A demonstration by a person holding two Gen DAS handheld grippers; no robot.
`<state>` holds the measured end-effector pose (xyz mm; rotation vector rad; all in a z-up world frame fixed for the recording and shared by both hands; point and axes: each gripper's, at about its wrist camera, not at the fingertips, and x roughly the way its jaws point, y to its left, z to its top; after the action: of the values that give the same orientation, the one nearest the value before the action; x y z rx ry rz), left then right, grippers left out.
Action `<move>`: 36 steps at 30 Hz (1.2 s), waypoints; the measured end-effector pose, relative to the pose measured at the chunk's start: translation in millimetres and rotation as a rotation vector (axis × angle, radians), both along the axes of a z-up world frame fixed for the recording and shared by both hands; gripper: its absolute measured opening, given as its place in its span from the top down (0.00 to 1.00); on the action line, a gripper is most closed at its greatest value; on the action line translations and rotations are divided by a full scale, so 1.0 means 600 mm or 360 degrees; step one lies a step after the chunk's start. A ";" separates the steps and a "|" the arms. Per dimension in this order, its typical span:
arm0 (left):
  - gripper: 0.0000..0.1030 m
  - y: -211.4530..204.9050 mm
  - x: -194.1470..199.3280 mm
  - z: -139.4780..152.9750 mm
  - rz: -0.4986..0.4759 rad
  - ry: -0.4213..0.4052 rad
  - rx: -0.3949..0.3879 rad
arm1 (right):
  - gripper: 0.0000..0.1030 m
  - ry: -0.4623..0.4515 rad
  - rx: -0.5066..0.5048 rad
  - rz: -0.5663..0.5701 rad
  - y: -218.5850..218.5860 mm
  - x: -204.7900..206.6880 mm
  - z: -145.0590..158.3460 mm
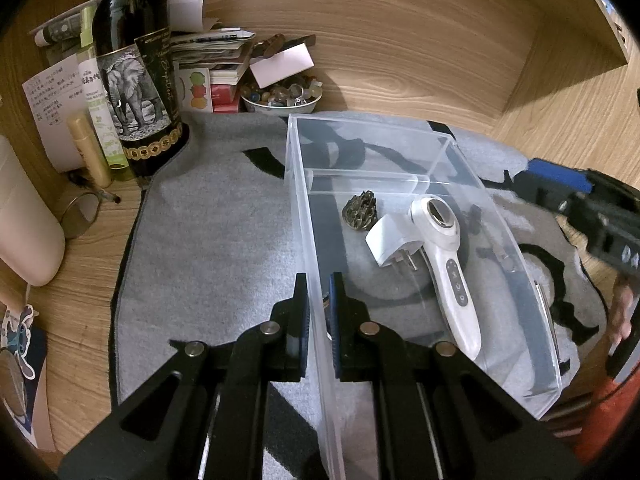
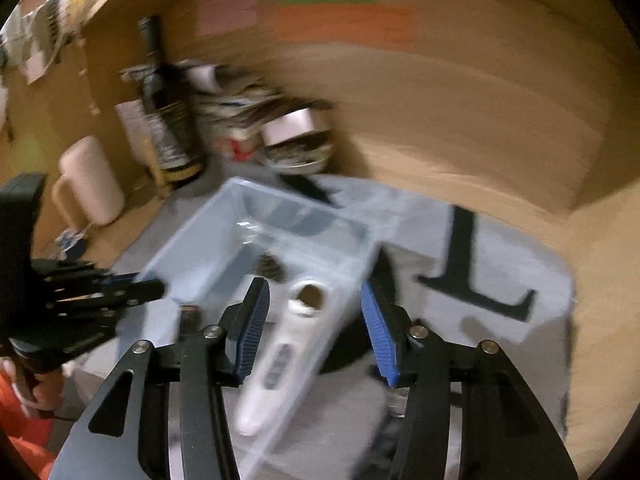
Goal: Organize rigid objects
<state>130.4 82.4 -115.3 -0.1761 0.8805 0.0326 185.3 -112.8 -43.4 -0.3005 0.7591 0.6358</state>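
Clear bin pinned for sorting

The bin (image 1: 400, 184) sits on the grey mat (image 1: 208, 240); inside lie a wand (image 1: 448, 256), plug (image 1: 390, 240) and ornament (image 1: 360, 212). The left gripper (image 1: 319, 304) clamps its near wall, likely steadying it. The right gripper (image 2: 316, 328) hovers level above, jaws apart and empty.

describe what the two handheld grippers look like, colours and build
Both the left gripper and right gripper are matte black linkage frames with silver pivot rivets and two flat fingers faced with ribbed blue pads. The person's hand and an orange-red sleeve show behind.
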 end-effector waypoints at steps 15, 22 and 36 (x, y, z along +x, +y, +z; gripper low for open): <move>0.91 -0.002 0.003 0.000 0.0014 0.0006 0.0022 | 0.57 0.0160 -0.0044 -0.0302 -0.121 0.047 -0.053; 0.91 -0.005 0.005 -0.001 0.0019 0.0012 0.0027 | 0.57 0.0334 -0.0112 -0.0254 -0.107 0.056 -0.120; 0.91 -0.005 0.005 -0.001 0.0021 0.0010 0.0028 | 0.78 0.0409 -0.0041 -0.0265 -0.109 0.062 -0.138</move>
<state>133.7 79.5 -116.2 -0.1657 0.8852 0.0532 222.6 -178.4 -126.2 -0.1780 1.0280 0.5122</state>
